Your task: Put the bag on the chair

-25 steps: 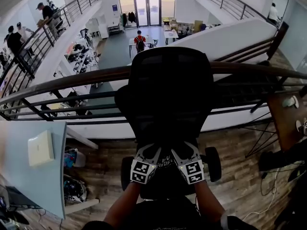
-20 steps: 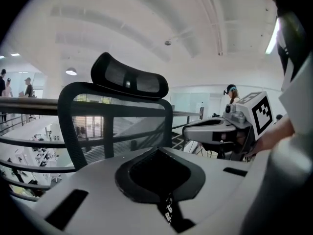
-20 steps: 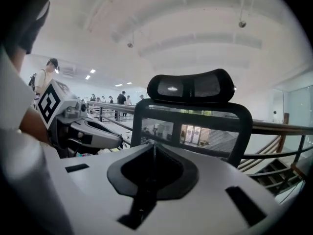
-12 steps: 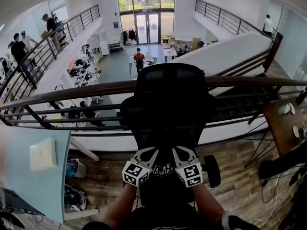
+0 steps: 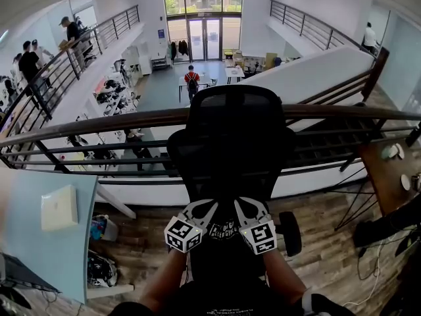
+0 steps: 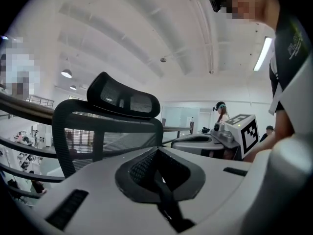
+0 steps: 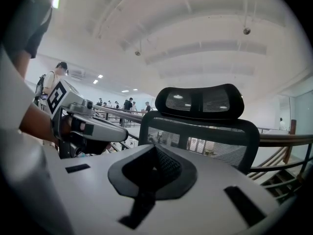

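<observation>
Holding the black bag (image 5: 227, 231) low at 6 o'clock of the chair (image 5: 230, 137) backrest, above the seat. Left gripper (image 5: 204, 209) at the bag's 9 o'clock, right gripper (image 5: 244, 209) at 3, both clamped on its fabric, likely so it hangs level for set-down.

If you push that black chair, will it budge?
Its mesh back would probably flex first. The chair looks tall, so a high shove might tilt it. Its base is hidden, so rolling is uncertain.
</observation>
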